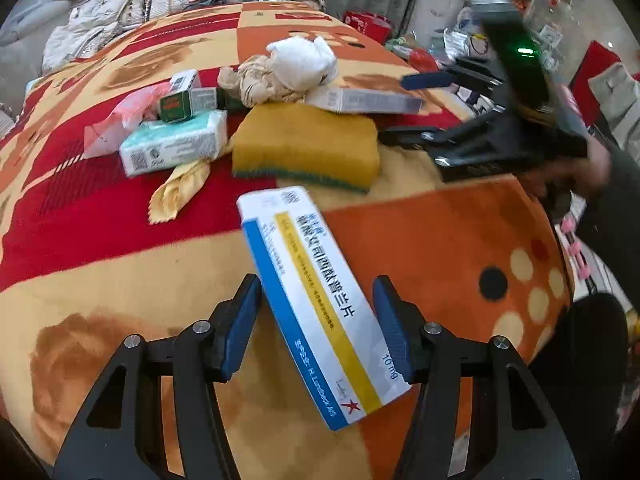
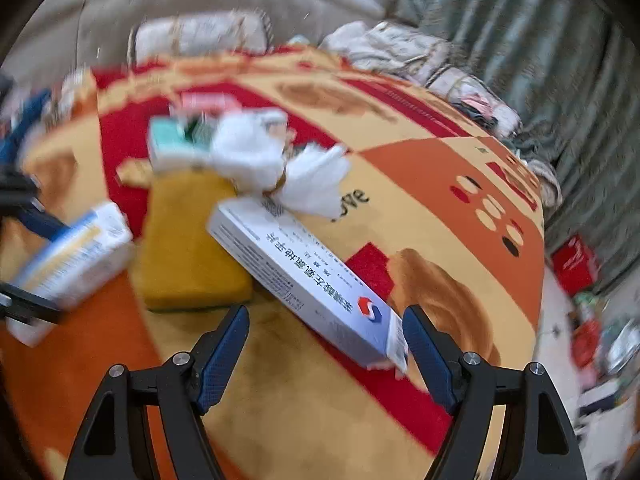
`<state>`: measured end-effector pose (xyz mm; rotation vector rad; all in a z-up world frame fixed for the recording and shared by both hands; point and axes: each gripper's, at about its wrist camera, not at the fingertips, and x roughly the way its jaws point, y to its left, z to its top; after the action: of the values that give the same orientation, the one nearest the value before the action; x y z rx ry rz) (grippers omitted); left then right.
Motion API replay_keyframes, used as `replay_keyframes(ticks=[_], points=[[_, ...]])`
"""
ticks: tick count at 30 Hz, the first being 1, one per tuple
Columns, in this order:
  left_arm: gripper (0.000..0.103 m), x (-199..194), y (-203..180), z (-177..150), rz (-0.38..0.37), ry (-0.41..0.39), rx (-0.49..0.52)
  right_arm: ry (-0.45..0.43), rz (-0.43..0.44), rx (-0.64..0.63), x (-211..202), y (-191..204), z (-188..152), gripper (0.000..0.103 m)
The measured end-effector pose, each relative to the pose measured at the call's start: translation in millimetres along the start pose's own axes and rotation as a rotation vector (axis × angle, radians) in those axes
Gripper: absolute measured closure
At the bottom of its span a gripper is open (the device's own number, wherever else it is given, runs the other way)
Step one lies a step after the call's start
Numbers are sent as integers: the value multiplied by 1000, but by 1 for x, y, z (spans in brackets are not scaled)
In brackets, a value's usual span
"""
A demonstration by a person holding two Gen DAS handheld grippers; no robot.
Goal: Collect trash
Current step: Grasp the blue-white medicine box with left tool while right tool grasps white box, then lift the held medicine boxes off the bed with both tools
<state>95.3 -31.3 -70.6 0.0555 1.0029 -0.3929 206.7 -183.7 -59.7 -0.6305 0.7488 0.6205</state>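
Note:
A white medicine box with blue and yellow stripes (image 1: pixel 316 304) lies between the open fingers of my left gripper (image 1: pixel 318 328); it also shows blurred in the right wrist view (image 2: pixel 72 264). A long grey-white medicine box (image 2: pixel 308 280) lies between the open fingers of my right gripper (image 2: pixel 326 356) and also shows in the left wrist view (image 1: pixel 368 102). Behind them are a yellow sponge (image 1: pixel 308 144), crumpled white tissue (image 1: pixel 304 60), a tissue pack (image 1: pixel 176 146), a small green box (image 1: pixel 176 104) and a yellow wrapper (image 1: pixel 180 192).
Everything lies on a table under a red, orange and yellow cloth (image 1: pixel 440 248). A sofa with cushions (image 1: pixel 100 20) stands behind. A red box (image 2: pixel 576 264) and clutter lie on the floor to the right. The right gripper's body (image 1: pixel 512 120) is at the table's right side.

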Motion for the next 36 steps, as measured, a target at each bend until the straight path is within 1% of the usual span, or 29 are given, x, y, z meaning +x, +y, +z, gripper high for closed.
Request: replay_keyframes(ticks=[1, 3, 5, 6, 7, 8, 10, 11, 12, 15, 17, 19, 22, 24, 26, 29, 33, 36], points=[[46, -1, 2, -2, 3, 0, -11, 10, -19, -22, 7, 1, 1, 26], [46, -4, 3, -7, -1, 4, -49, 10, -40, -23, 14, -1, 3, 27], [46, -5, 1, -11, 16, 3, -87, 6, -26, 7, 16, -5, 4, 57], [46, -6, -2, -11, 22, -1, -98, 16, -60, 21, 16, -7, 4, 62], [46, -6, -4, -13, 32, -5, -108, 16, -75, 36, 14, -9, 4, 68], [46, -7, -5, -15, 44, -12, -112, 8, -68, 67, 9, -12, 2, 76], [47, -8, -11, -19, 70, -21, -100, -5, -67, 110, -1, -16, 0, 85], [49, -8, -13, -18, 78, -22, -94, -11, -52, 137, -8, -18, -3, 86], [59, -9, -13, -19, 82, -26, -93, -14, -38, 166, -15, -19, -6, 86], [60, -13, -9, -21, 69, -48, -103, -47, -5, 250, -40, -15, -21, 86], [60, -20, -7, -22, 40, -80, -102, -82, 49, 345, -56, -15, -34, 86], [60, -33, -8, -23, -7, -118, -96, -122, 96, 447, -71, -12, -50, 86], [60, -49, -18, -22, -20, -162, -65, -175, 127, 571, -89, -8, -73, 86], [60, -54, -24, -21, -16, -169, -47, -196, 118, 613, -98, -3, -86, 86], [60, -55, -28, -19, -12, -169, -43, -179, 86, 623, -99, 1, -92, 86], [60, -59, -31, -18, 16, -170, -57, -183, 47, 597, -106, 6, -91, 86], [60, -67, -31, -23, 46, -178, -85, -185, -5, 608, -111, 3, -92, 86], [60, -71, -29, -27, 61, -182, -101, -168, -53, 601, -108, 3, -88, 86]])
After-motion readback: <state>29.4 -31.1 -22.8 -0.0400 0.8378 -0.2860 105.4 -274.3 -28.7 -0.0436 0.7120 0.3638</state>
